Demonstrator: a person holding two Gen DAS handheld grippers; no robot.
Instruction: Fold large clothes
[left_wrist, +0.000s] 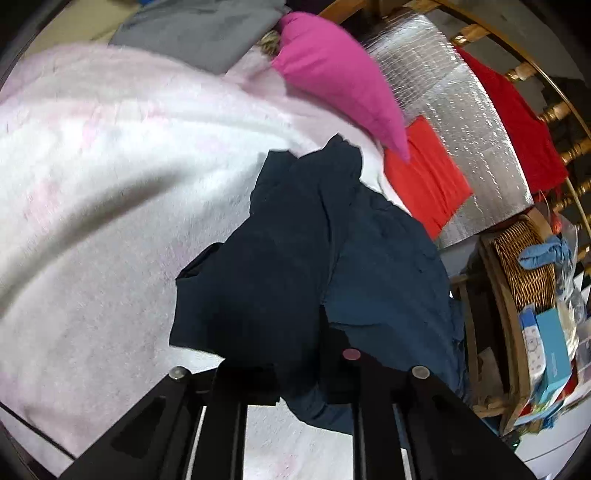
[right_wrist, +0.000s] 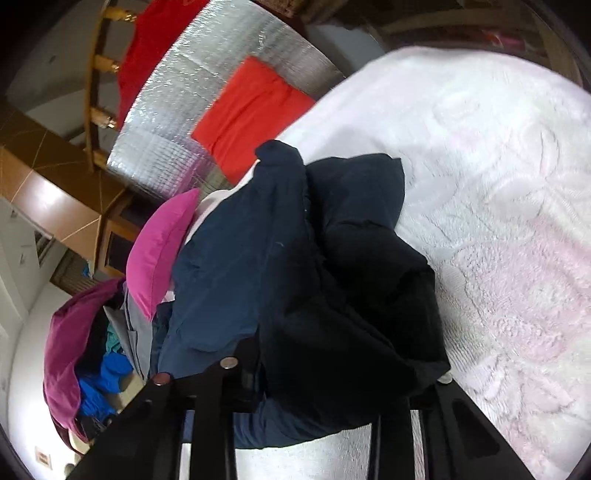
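While each claw (left (left_wrist: 299, 373), right (right_wrist: 332, 373)) grips the navy garment (left_wrist: 306, 258), a wicker basket (left_wrist: 524, 266) holds blue cloth (left_wrist: 543, 254).

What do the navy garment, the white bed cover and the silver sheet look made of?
Navy garment: thin matte woven cloth, soft creases, likely cotton blend. White bed cover: plush fleece, fuzzy embossed pile. Silver sheet: shiny foil-faced insulation, apparently; quilted grid, glinting highlights.

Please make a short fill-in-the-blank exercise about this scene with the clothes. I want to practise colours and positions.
1. Both grippers hold a garment coloured dark ____.
2. The fluffy blanket under it is mostly ____.
3. The pillow is ____.
4. The folded orange-red cloth lies on a ____ mat.

Missing words: blue; white; pink; silver
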